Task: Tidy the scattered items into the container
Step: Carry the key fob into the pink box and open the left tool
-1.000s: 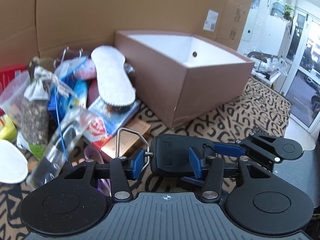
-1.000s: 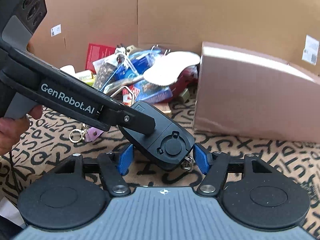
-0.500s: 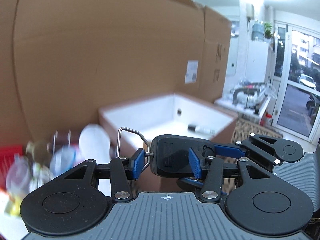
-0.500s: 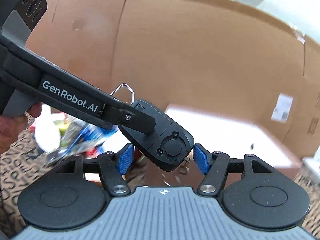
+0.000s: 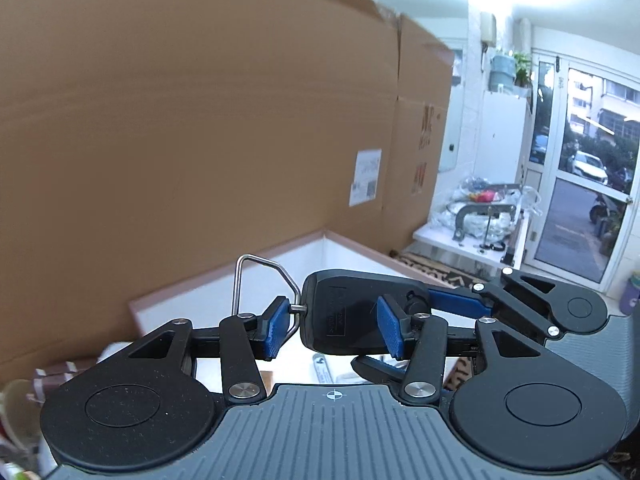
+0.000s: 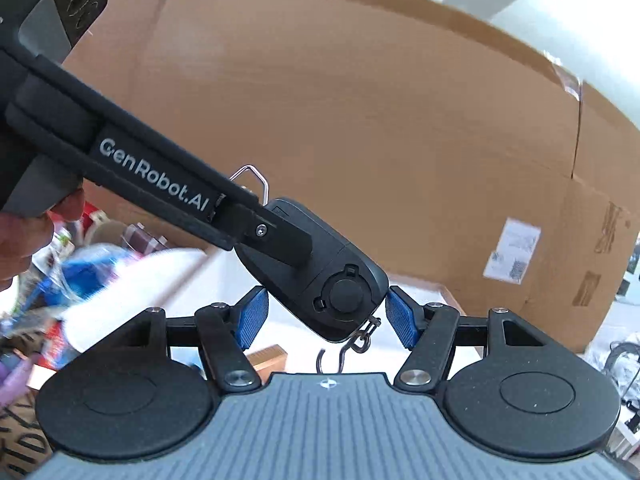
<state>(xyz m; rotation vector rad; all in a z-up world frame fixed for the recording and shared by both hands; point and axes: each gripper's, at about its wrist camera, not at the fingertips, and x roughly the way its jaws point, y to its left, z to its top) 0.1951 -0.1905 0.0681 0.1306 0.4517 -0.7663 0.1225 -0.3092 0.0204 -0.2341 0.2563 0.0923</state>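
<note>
Both grippers hold one black hanging scale [image 5: 352,312], also in the right wrist view [image 6: 316,280], lifted in the air. My left gripper [image 5: 332,326] is shut on its body, with the wire loop [image 5: 260,280] by the left pad. My right gripper [image 6: 322,314] is shut on its lower end, the hook [image 6: 344,354] dangling below. The pink box with white inside [image 5: 224,288] lies just below and beyond the scale; its rim also shows in the right wrist view [image 6: 420,282].
A tall cardboard wall [image 5: 200,120] stands behind the box. The pile of scattered items [image 6: 80,280] lies blurred at the left. A glass door [image 5: 580,200] and a cluttered white shelf [image 5: 472,232] are at the right. The patterned cloth [image 6: 24,440] covers the table.
Both grippers have lifted the scale up and carried it from the table toward the box; the views now tilt upward, and the box is partly hidden below the grippers.
</note>
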